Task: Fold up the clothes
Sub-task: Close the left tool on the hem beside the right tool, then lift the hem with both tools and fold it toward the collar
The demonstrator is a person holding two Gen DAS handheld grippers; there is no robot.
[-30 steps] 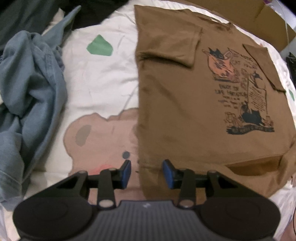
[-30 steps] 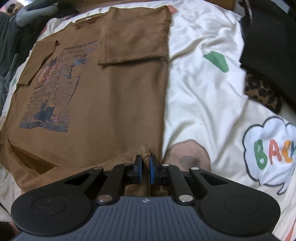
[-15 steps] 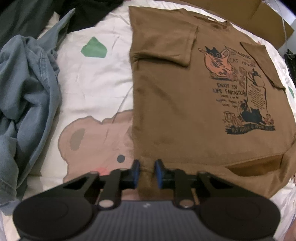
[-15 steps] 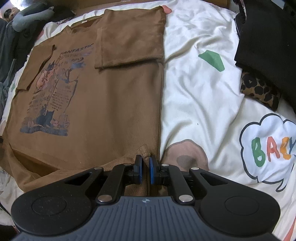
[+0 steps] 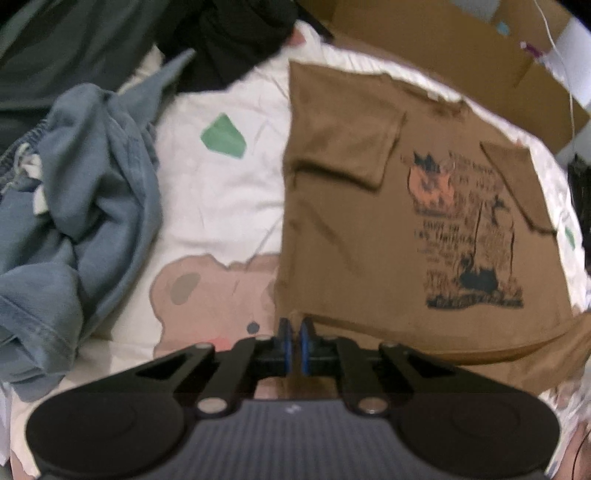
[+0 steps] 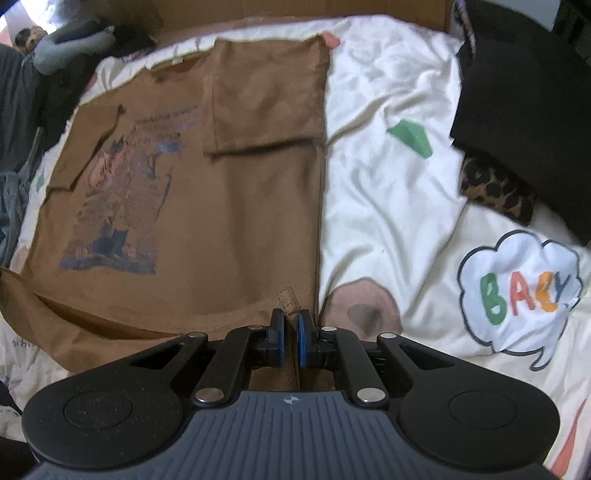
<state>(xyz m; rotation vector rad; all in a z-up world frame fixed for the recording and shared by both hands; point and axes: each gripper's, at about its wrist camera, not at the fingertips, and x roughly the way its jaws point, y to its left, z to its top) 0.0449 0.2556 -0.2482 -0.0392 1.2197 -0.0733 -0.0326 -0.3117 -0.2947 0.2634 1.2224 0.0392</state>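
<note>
A brown T-shirt (image 5: 351,240) with a dark print lies face up on the bed, both sleeves folded in over the body. In the left wrist view my left gripper (image 5: 294,325) is shut on the near left corner of its hem, brown cloth pinched between the blue pads. Across the hem, the right wrist view shows the same brown T-shirt (image 6: 240,221) with my right gripper (image 6: 290,315) shut on the near right corner. The hem edge between the two grippers is lifted a little off the sheet and sags.
The cartoon-print white sheet (image 5: 221,203) lies under everything. A crumpled blue garment (image 5: 74,221) is piled at the left, with dark clothes (image 5: 229,33) behind it. Black folded clothes (image 6: 524,110) over a leopard-print piece (image 6: 495,188) sit at the right. Cardboard boxes (image 5: 443,48) stand beyond the bed.
My left gripper's jaws have closed from wide apart onto the hem's left corner. Both grippers have risen, pulling the near hem up off the sheet.
</note>
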